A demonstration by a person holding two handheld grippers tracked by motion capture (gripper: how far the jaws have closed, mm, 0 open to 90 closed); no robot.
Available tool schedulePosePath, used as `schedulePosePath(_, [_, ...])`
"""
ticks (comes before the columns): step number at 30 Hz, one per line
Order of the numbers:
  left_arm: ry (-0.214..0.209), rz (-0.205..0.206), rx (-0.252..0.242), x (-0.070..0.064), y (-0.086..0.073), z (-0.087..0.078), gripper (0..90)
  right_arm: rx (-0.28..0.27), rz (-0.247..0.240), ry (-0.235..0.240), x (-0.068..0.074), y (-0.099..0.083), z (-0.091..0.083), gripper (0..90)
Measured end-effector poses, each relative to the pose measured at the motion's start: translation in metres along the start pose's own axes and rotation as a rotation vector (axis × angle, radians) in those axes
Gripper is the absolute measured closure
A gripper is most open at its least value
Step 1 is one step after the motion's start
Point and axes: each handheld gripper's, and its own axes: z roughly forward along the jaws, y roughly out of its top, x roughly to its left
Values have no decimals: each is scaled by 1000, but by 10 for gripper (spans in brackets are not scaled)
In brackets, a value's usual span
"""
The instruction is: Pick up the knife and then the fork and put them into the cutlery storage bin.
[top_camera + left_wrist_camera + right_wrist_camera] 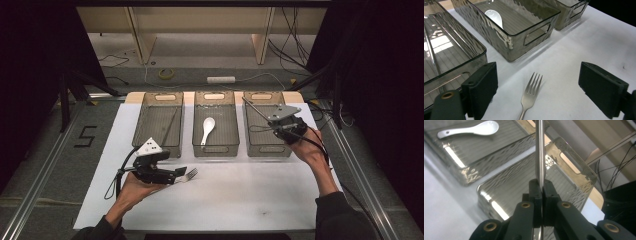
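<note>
Three smoky clear bins stand in a row at the far edge of a white mat on the table. The middle bin holds a white spoon; a thin rod leans in the left bin. Over the right bin, the right gripper pinches a thin metal stick that slants up and to the left. Near the mat's left side, the left gripper lies low with a fork at its jaws.
</note>
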Motion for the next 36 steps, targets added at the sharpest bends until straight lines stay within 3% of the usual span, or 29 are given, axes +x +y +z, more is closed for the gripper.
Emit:
schedulePosePath(7, [2,14,12,-2,-1,0,156,37,111,50,-20,13,16,888])
schedulePosePath(17, [4,21,15,-3,-2,-1,156,101,226,60,-36,14,49,888])
schedulePosePath(26, [14,24,7,-3,-2,-3,156,158,272,22,-37,11,77,887])
schedulePosePath(36, [11,17,2,-3,-3,-2,156,214,312,-10,-32,-3,94,886])
